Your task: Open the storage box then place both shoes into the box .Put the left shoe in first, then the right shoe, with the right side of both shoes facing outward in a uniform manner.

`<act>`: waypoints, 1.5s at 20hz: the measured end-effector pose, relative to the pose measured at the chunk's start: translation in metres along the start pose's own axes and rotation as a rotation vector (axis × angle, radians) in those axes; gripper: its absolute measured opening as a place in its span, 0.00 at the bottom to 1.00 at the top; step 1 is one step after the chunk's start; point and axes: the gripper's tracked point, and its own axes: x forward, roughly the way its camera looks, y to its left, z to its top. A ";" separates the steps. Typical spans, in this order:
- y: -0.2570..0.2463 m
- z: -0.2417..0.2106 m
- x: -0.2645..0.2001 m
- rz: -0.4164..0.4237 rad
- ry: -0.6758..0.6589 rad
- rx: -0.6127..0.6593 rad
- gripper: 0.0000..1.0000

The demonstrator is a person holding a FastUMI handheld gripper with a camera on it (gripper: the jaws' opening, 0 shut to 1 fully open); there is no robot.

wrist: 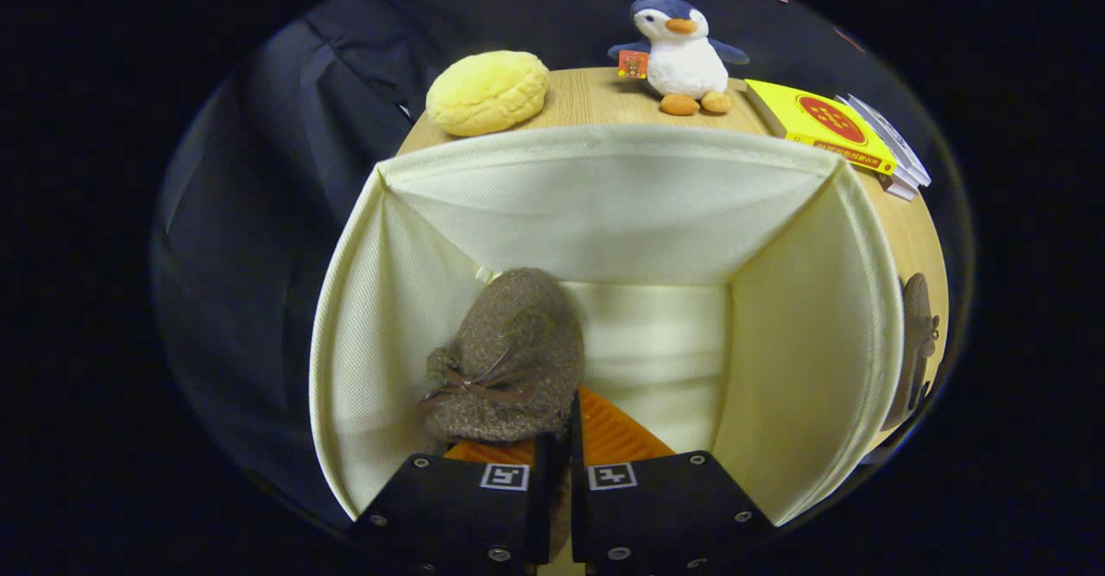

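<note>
Clamped nearly together, fingers point(552, 464) pinching the heel edge of a brown shoe point(509, 360), claw point(557, 472) held above the open box point(604, 205). Grasp looks thin: only a rim of the shoe between the pads, so best kept firm until the sole rests on the box floor.

Hangs inside the box, toward its left wall, at about 11 o'clock from the fingertips. Orange sole point(613, 433) showing just ahead of the fingers at 1 o'clock, which suggests the shoe is rolled onto its side. Long axis running from the fingers away toward 12 o'clock, toe end pointing at the far wall, bow near the fingers. Cannot tell for certain which side faces outward.

To do the step well: lower straight down along the left wall, keep the long axis parallel to that wall, leave the right half of the floor free for the second one, and let go only once settled.

Second shoe point(917, 343) lies outside on the table point(596, 97), past the right wall at 3 o'clock. Beyond the box, at 12 o'clock, a yellow cushion point(488, 92), a penguin toy point(682, 53) and books point(829, 123).
</note>
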 end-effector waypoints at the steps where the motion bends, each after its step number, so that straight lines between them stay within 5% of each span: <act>1: 0.006 -0.008 -0.003 0.041 0.037 0.012 0.19; 9: 0.010 -0.007 -0.073 0.338 0.019 0.062 0.63; 16: -0.053 0.026 -0.145 0.476 -0.217 0.096 0.80; 20: -0.126 0.039 -0.172 0.420 -0.349 0.088 0.89; 30: -0.372 -0.009 -0.151 0.017 -0.418 0.136 0.97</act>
